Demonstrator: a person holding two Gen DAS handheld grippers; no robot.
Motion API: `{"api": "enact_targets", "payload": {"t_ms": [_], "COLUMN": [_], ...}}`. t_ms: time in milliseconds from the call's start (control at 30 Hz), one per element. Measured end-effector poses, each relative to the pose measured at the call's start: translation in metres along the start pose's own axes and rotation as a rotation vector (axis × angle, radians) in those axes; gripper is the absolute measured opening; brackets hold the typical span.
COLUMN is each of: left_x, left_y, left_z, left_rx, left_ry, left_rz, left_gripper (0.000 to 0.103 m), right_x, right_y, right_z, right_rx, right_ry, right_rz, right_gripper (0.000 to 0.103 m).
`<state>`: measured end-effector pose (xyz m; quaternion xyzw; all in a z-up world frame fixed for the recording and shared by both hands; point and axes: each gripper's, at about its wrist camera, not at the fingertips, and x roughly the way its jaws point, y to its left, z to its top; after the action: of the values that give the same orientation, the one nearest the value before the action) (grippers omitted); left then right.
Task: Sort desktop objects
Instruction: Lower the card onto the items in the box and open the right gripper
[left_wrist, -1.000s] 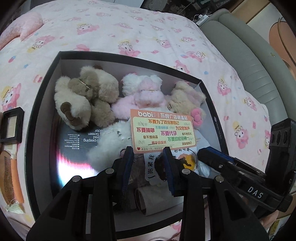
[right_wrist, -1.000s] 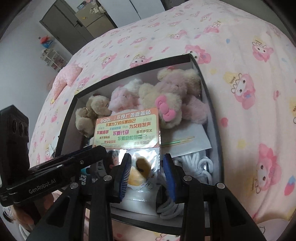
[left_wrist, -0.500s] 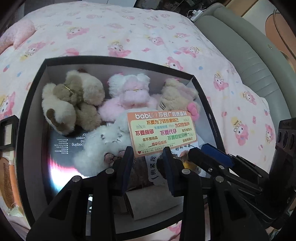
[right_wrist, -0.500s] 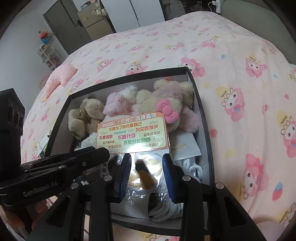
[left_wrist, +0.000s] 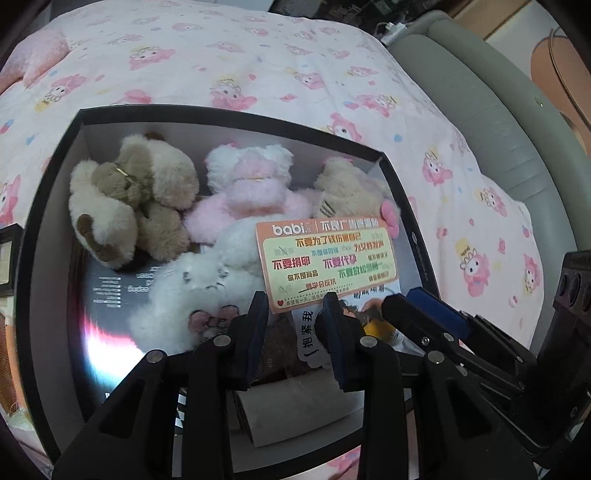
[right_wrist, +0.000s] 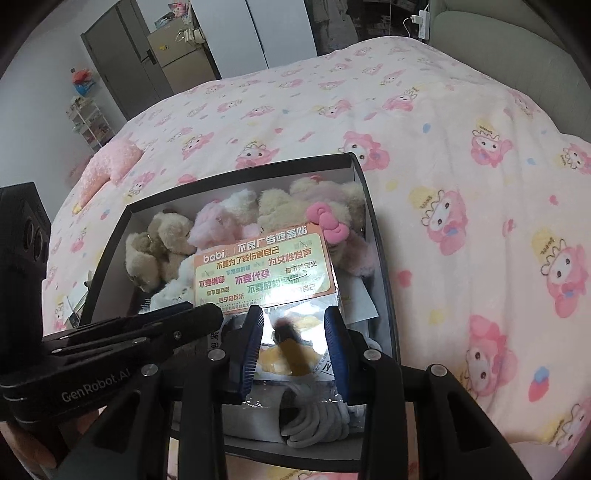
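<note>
fluffy plush toys (left_wrist: 236, 206) in rectangular black box (left_wrist: 48, 229)

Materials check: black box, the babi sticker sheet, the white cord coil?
Black box: looks like rigid cardboard, matte black outside, pale inside, with thin straight walls.
Sticker sheet: printed paper, probably in clear plastic film; glare streaks across it.
White cord coil: smooth rubbery or plastic sheath, looped evenly; exact material unclear.

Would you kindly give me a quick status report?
Left gripper closing, nothing visibly gripped. Right gripper over sticker sheet. Box crowded with plush toys.
</note>
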<state>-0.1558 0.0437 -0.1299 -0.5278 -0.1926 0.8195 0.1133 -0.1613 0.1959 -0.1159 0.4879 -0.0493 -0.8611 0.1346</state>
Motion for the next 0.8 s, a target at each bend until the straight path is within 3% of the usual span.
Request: {"api": "enact_targets", "payload": {"t_ms": [233,533,800], "left_x": [-0.008,0.024,0.028], "left_y": [0.006,-0.004,0.004], "left_z": [0.005,0.014,0.015], "left_rx": [-0.025,0.001,-0.017], "left_ry": [-0.043,0.02,0.026], "left_rz": [-0.014,-0.025,-0.033], "left_gripper": [0.029,0.029,0.029], "right_x": [0.005,0.028,0.035], "right_y": [0.012,0.003,0.006], "right_z": [0.0,-0.004,-0.007], "right_rx": [-0.048,0.012,-0.005], "right_ry": [0.011,0.131,0.154], "right_rz": [0.039,0.064,0.038], "right_gripper": [0.031,0.031,0.031]}}
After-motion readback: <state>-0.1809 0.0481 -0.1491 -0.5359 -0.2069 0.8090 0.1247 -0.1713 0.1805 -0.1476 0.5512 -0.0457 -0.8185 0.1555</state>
